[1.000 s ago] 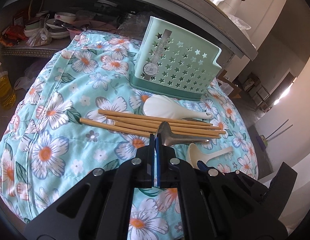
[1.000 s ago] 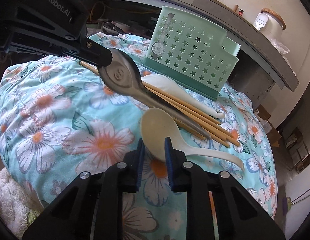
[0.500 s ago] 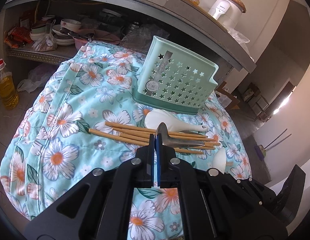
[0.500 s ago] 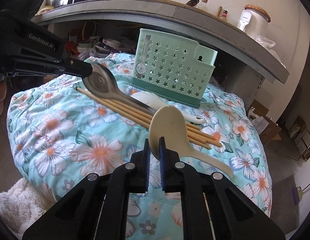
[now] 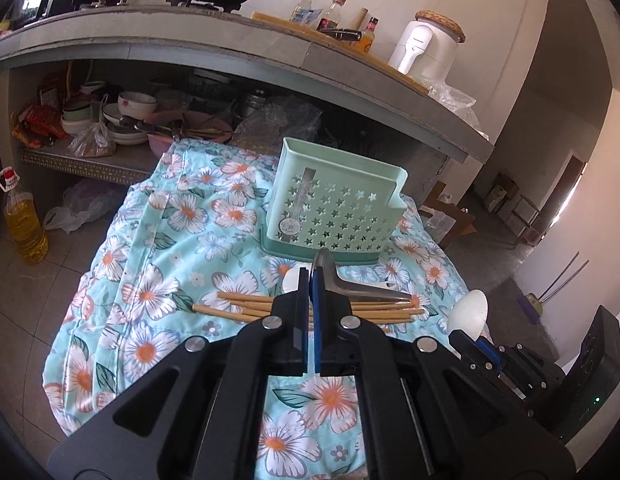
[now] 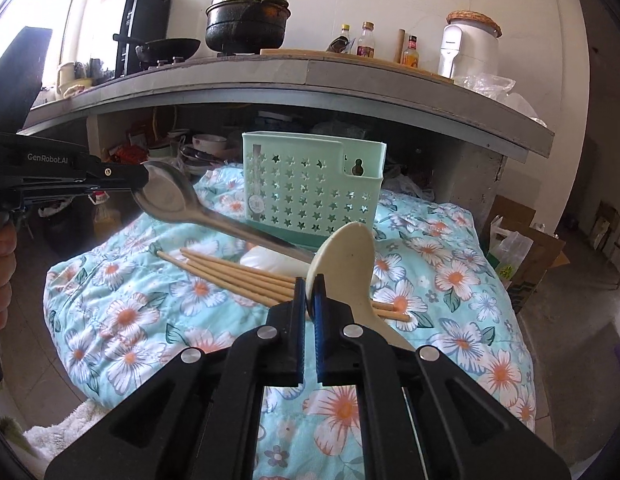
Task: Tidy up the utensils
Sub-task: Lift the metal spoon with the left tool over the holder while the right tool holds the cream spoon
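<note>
The left claw (image 5: 310,280) is clamped tight on the bowl of a metal spoon (image 5: 352,286), whose handle sticks out to the right above the floral cloth (image 5: 158,264). Under it lie a bundle of wooden chopsticks (image 5: 246,306) and a white rice paddle (image 5: 292,280), both flat on the cloth. Farther back the mint-green utensil holder (image 5: 338,204), punched with star holes, stands upright on the cloth. At the lower right the right claw (image 5: 468,336) comes into this view, holding a cream spoon (image 5: 468,312) lifted off the cloth.

From the right wrist, the right claw (image 6: 310,298) has just been closing and now pinches the rim of the cream spoon's (image 6: 344,264) bowl, the bowl turned up on edge and the handle trailing down to the right. On the left the left claw (image 6: 138,178) holds the metal spoon (image 6: 198,210) in the air, handle slanting down toward the chopsticks (image 6: 234,276). The holder (image 6: 310,184) stands beyond them, in front of the grey desk (image 6: 310,76) with its black pot (image 6: 246,20).
</note>
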`<action>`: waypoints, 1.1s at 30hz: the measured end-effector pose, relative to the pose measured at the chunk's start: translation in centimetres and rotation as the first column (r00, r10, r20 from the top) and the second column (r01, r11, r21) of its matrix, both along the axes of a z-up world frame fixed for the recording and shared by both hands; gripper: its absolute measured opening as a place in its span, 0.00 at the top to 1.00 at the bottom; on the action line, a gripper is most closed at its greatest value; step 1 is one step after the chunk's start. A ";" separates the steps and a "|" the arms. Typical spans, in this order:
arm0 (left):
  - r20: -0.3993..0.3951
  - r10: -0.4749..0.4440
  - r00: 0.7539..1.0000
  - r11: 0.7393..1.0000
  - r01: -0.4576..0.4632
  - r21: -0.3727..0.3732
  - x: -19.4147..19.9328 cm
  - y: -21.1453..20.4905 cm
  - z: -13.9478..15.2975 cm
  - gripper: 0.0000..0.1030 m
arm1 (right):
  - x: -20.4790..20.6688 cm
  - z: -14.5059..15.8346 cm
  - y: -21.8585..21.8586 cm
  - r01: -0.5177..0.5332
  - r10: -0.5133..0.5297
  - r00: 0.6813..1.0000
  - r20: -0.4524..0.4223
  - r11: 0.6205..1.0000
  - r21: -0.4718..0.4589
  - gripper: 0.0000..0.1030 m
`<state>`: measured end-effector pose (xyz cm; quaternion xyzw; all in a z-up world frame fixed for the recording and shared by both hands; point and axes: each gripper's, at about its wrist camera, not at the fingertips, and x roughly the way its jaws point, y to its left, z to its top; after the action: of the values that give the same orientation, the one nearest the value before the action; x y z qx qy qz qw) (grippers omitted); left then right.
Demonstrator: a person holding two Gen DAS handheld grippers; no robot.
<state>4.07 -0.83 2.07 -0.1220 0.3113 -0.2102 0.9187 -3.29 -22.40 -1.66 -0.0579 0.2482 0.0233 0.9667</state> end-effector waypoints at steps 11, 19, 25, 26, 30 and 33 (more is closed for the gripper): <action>0.173 0.061 0.983 0.998 -0.064 0.014 -0.2 1.7 5.2 1.00 | -0.2 0.6 -0.5 0.003 -0.004 1.000 0.025 1.000 0.017 0.97; 0.289 0.084 0.954 0.996 -0.093 0.016 1.0 2.0 9.0 1.00 | -0.2 0.6 -0.5 0.003 -0.003 1.000 0.026 1.000 0.008 0.97; 0.380 0.081 0.921 0.988 -0.124 0.088 3.4 0.8 11.6 1.00 | -0.2 0.6 -0.5 0.002 -0.003 1.000 0.026 1.000 0.006 0.97; 0.390 0.078 0.917 0.987 -0.127 0.100 3.9 0.6 12.0 1.00 | -0.2 0.6 -0.5 0.002 -0.002 1.000 0.025 1.000 0.004 0.97; 0.437 0.062 0.897 0.976 -0.147 0.162 5.3 -0.7 12.8 1.00 | 0.0 0.6 -0.4 0.003 -0.003 1.000 0.021 1.000 -0.002 0.97; 0.464 0.052 0.884 0.967 -0.161 0.198 6.1 -1.6 13.3 1.00 | 0.2 0.6 -0.3 0.007 -0.007 1.000 0.017 1.000 -0.003 0.97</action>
<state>10.21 -2.42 15.35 0.0210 0.1028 -0.1443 0.9840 -3.06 -22.75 -1.10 -0.0586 0.2402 0.0192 0.9688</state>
